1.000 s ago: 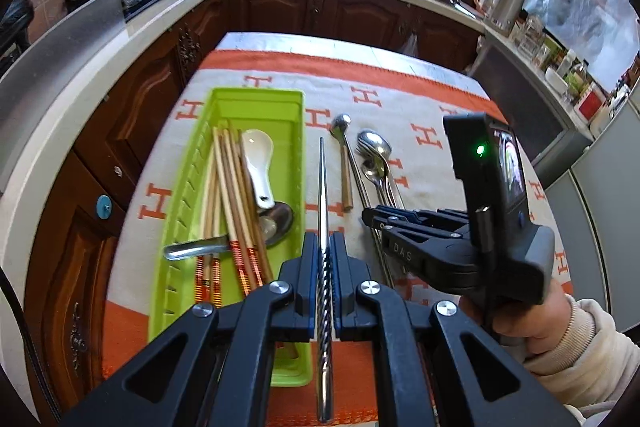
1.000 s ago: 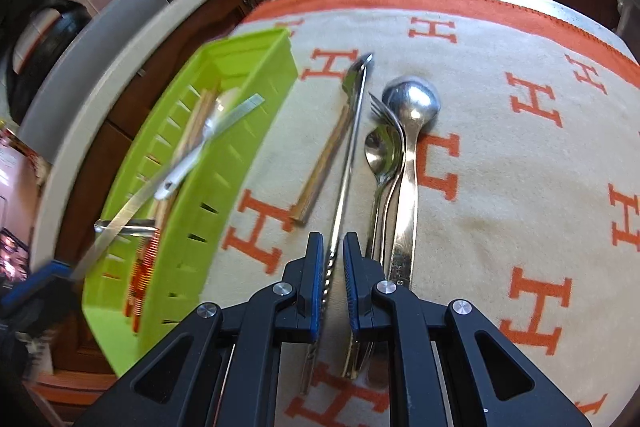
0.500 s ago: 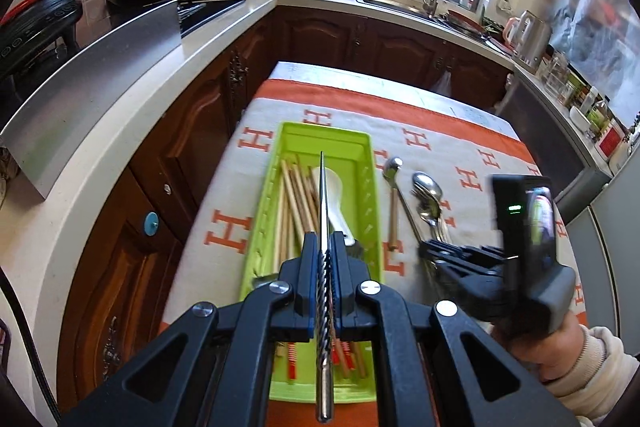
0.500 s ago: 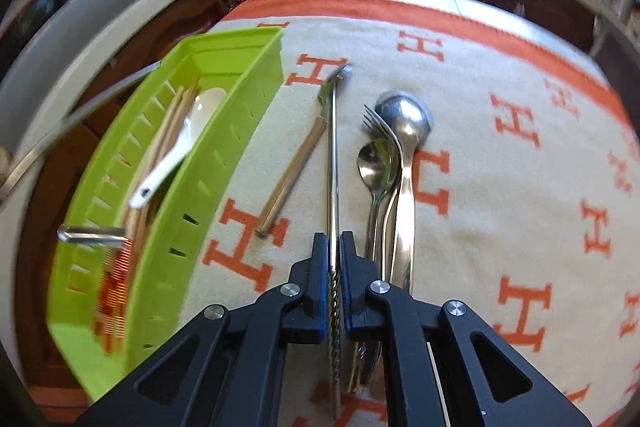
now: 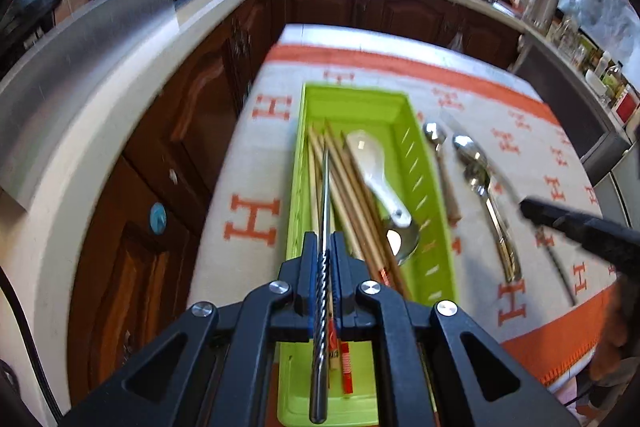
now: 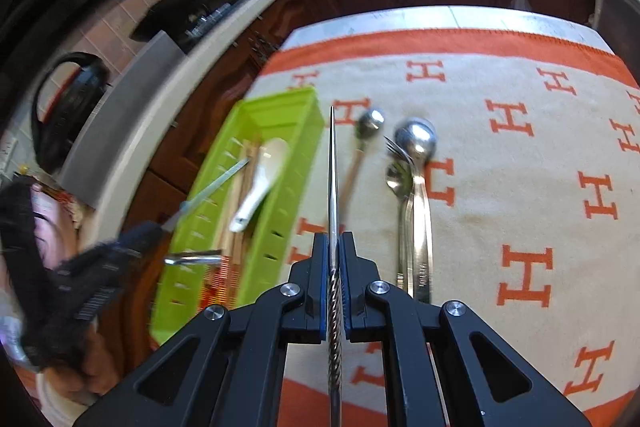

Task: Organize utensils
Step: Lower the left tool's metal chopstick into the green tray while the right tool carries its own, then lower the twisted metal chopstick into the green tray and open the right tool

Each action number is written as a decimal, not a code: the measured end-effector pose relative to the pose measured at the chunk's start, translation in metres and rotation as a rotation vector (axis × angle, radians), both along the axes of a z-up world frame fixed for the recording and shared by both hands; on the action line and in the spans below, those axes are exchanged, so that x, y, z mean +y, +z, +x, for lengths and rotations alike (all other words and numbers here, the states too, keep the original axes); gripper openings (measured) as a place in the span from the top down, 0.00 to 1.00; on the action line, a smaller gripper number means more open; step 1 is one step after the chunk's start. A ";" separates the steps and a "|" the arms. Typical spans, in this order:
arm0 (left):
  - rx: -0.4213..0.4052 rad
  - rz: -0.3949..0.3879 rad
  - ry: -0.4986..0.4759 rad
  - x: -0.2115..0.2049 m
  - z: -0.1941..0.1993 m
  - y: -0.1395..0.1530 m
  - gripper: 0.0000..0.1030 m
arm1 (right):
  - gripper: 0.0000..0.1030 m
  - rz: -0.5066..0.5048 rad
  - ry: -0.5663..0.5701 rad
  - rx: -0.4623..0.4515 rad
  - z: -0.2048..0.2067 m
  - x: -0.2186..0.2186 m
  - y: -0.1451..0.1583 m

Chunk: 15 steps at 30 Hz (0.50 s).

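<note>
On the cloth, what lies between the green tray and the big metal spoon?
A small spoon with a wooden handle lies on the cloth between the tray and the big spoon. The right wrist view shows it clearly, the left wrist view too.

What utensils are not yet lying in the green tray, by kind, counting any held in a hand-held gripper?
metal chopstick: 2, one in the left hand-held gripper, one in the right hand-held gripper
wooden-handled spoon: 1
all-metal spoon: 2, large and small
fork: 1
Total: 6
</note>
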<state>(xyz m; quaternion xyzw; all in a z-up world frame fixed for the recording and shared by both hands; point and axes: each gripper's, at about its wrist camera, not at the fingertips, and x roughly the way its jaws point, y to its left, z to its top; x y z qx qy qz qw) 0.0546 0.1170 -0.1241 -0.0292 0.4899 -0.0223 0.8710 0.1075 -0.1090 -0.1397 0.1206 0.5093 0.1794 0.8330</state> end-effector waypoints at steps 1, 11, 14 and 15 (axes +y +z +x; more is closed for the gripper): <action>0.027 -0.014 0.007 0.003 0.000 -0.006 0.96 | 0.95 0.014 0.004 -0.008 -0.004 0.001 0.008; 0.158 -0.117 0.017 0.010 -0.014 -0.038 0.94 | 0.95 0.152 0.021 0.027 -0.004 0.030 0.040; 0.160 -0.126 0.018 0.009 -0.021 -0.040 0.91 | 0.95 0.170 0.009 0.065 0.003 0.044 0.037; 0.157 -0.132 0.016 0.009 -0.024 -0.039 0.89 | 0.95 0.172 0.004 0.073 0.005 0.047 0.035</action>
